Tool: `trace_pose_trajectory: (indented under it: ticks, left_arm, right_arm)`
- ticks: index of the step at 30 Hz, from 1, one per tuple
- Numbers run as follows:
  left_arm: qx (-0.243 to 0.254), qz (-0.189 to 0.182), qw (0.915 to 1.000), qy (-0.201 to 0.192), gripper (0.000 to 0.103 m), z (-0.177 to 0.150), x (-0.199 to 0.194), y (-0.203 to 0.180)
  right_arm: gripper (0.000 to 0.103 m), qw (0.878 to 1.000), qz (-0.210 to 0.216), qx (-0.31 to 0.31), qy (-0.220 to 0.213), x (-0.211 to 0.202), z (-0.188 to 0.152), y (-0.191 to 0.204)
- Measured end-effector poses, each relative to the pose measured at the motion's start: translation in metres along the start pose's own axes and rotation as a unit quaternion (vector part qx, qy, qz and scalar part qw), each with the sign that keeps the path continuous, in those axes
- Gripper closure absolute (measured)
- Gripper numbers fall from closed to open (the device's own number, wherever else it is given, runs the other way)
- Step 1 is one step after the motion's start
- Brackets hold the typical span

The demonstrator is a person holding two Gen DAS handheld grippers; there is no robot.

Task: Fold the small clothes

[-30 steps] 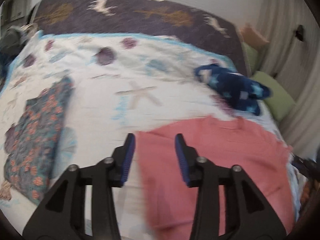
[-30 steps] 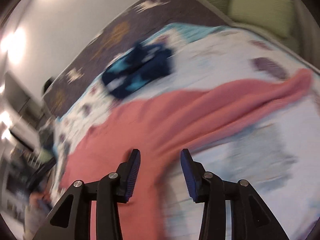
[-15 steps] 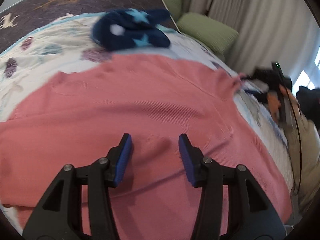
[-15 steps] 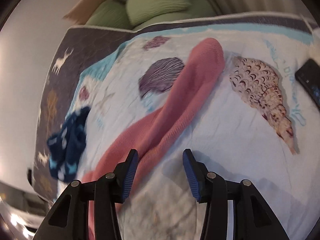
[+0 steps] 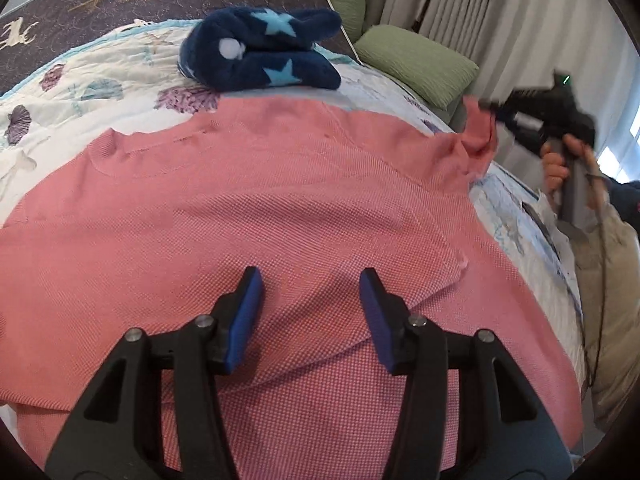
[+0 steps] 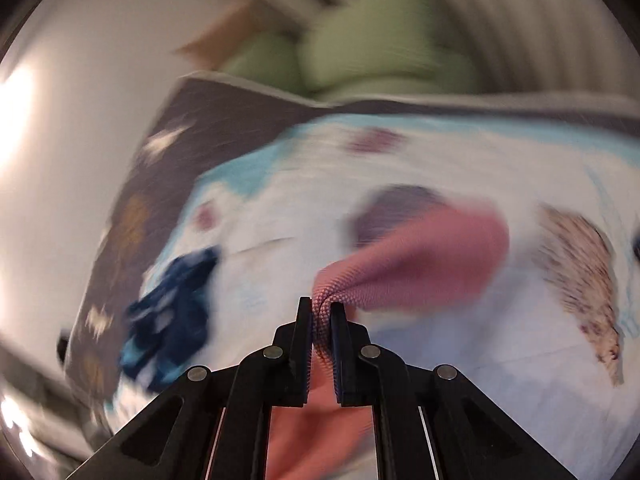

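Pink shirt (image 5: 256, 208) lies flat on the bed (image 5: 120, 68). The right gripper (image 6: 321, 312) pinches the sleeve (image 6: 424, 256) tight between its jaws. The left gripper (image 5: 310, 308) hangs over the shirt's middle, jaws wide apart and holding nothing. The sleeve fold looks to be starting; next it must come across the body. Only the left view shows the whole shirt and the blue star socks (image 5: 260, 56) clearly.
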State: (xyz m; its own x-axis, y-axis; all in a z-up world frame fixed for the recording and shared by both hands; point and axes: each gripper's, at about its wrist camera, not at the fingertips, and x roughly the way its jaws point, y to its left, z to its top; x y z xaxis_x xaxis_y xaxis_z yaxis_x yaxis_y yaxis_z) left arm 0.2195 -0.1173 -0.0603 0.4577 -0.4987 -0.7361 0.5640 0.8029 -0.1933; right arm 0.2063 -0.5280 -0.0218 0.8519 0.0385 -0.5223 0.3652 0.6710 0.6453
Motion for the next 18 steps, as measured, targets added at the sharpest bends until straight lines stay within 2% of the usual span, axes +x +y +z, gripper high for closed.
trace_pose_trajectory:
  ticks: [2,4,5,6,8,10,11,12,14,18]
  left_arm:
    - [-0.025,-0.006,0.9996,-0.011,0.051,0.001,-0.009,0.008]
    - [-0.062,-0.018,0.9976,-0.024,0.051,-0.001,-0.021,0.022]
    - [-0.076,-0.022,0.9964,-0.029,0.051,-0.002,-0.026,0.028]
    - [-0.096,-0.021,0.9945,-0.036,0.051,-0.005,-0.034,0.039]
    - [-0.116,-0.015,0.9923,-0.042,0.050,-0.010,-0.043,0.052]
    - [-0.143,-0.009,0.9888,-0.041,0.049,-0.018,-0.052,0.068]
    - [-0.153,-0.010,0.9874,-0.040,0.049,-0.021,-0.054,0.073]
    - [-0.166,-0.012,0.9853,-0.038,0.049,-0.025,-0.057,0.080]
    - [-0.176,-0.018,0.9836,-0.038,0.049,-0.029,-0.058,0.084]
    - [-0.168,-0.046,0.9839,-0.039,0.048,-0.025,-0.055,0.077]
  right_arm:
    - [0.094,0.994,0.047,-0.096,0.000,-0.018,-0.027,0.067]
    - [0.091,0.982,0.077,-0.174,0.010,-0.028,-0.058,0.112]
    - [0.083,0.970,0.094,-0.223,0.023,-0.032,-0.081,0.135]
    - [0.061,0.956,0.112,-0.268,0.048,-0.032,-0.107,0.156]
    - [0.032,0.928,0.148,-0.324,0.106,-0.030,-0.150,0.177]
    - [0.033,0.898,0.177,-0.369,0.161,-0.029,-0.189,0.186]
    - [0.033,0.893,0.173,-0.379,0.168,-0.029,-0.196,0.185]
    - [0.033,0.892,0.163,-0.388,0.166,-0.031,-0.201,0.182]
    - [0.033,0.897,0.148,-0.384,0.161,-0.033,-0.199,0.170]
    - [0.033,0.932,0.109,-0.314,0.144,-0.036,-0.163,0.137]
